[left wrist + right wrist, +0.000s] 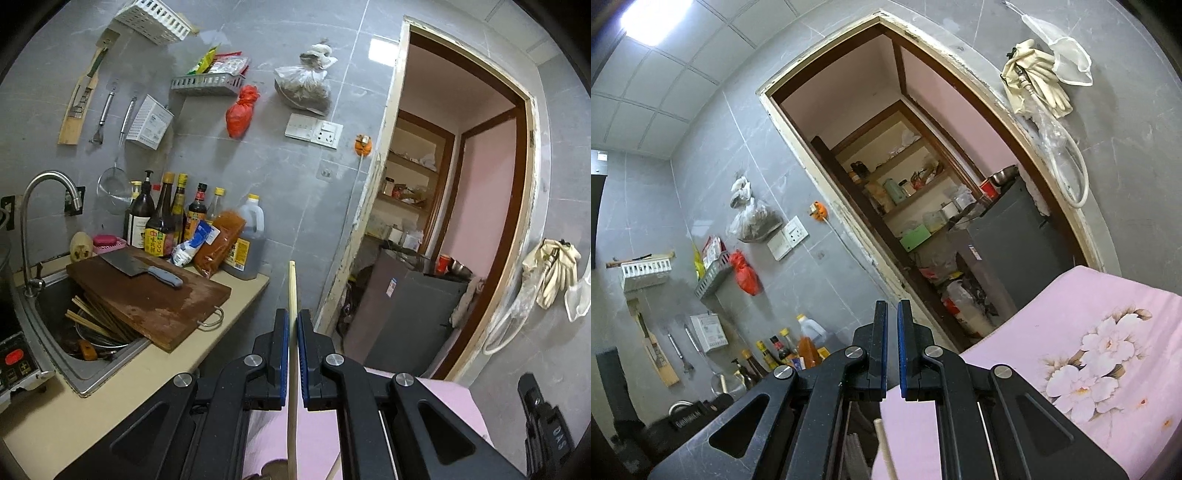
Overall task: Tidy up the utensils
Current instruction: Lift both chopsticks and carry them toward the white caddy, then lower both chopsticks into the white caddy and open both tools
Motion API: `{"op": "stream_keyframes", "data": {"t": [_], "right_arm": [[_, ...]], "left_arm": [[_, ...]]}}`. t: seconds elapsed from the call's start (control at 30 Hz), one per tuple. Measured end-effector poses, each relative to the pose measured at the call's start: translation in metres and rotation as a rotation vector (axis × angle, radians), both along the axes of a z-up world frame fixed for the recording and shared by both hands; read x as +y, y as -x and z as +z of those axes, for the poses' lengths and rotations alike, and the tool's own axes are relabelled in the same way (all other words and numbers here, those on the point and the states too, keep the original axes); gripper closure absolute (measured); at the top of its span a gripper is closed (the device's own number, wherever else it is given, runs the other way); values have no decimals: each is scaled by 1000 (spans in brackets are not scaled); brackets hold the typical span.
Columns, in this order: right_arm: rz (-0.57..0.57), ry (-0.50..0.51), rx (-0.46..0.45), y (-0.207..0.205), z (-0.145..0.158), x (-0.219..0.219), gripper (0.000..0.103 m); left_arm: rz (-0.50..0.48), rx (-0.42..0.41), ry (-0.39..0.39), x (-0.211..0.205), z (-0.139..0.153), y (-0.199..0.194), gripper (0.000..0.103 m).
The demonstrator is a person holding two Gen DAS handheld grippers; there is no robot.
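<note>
My left gripper (293,314) is shut on a pale wooden chopstick (292,284). The stick stands almost upright between the blue pads, with its tip above the fingertips and its lower end running off the bottom of the view. Several more chopsticks (92,319) lie in the steel sink (74,369) at the left, under the edge of a cutting board. In the right wrist view my right gripper (892,306) is shut, with nothing between its tips. It points at the doorway. A pale stick end (884,446) shows below its fingers.
A brown cutting board (155,306) with a cleaver (140,271) lies across the sink. Sauce bottles (173,218) line the wall behind it. A pink flowered cloth (1071,332) covers a surface at the right. An open doorway (443,221) leads to shelves and a grey cabinet.
</note>
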State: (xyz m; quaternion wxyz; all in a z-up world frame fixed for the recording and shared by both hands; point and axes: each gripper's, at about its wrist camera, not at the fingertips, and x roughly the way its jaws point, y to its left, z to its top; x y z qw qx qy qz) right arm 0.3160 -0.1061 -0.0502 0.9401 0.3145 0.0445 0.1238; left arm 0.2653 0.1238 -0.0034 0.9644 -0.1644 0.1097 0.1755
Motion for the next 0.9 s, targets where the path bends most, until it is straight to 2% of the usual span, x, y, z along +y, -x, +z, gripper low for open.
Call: {"op": "stream_keyframes", "data": {"t": [0.2,0.37,0.47,0.53,0.6,0.7,0.77,0.9], "right_arm": [[30,17,19,1,-1,-2,98],[50,68,95,3,-11,-14,98],[36,142,196,0,-26,-29,98],[29,166,283,-8,-38,-41,93],[63,179,407,-23,-58,-52,80],[161,195,565,-47,-90,-58,79],[221,260,619,-58,-104,-51,79],[332,379,646,-68,-119,-26,79]], "left_arm": [[-10,26,7,1,-3,2,98],[-26,37,35,4,-9,4,98],[-45,46,37,2,-14,3,98],[-52,46,40,1,-16,4,98],[-59,51,44,1,-18,3,98],[-66,58,31,-1,-19,4,98],[-70,66,18,-1,-20,6,98],[-97,101,4,-1,-23,8,98]]}}
